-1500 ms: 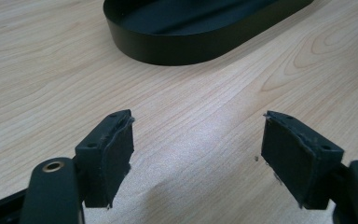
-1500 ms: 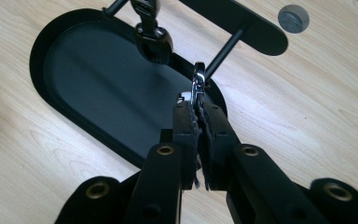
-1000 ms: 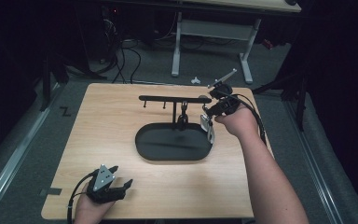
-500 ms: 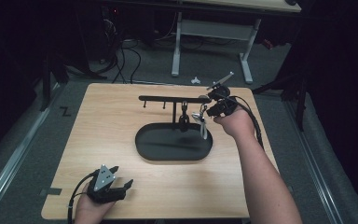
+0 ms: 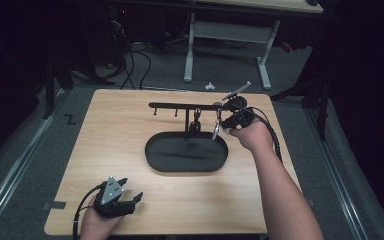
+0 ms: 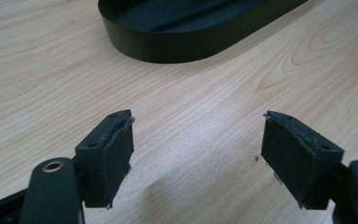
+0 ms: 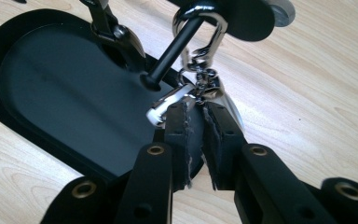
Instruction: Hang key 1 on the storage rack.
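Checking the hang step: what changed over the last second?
The right gripper shifted left along the black hook rack, carrying the silver key ring; its clasp now loops a rack peg. Its jaws have just been opening, with the ring's tab between the pads. The left gripper stayed open at the table's near edge; the black oval tray stayed put.

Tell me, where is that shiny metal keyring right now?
The keyring hangs from a peg of the black rack above the oval tray, right side, at the right gripper.
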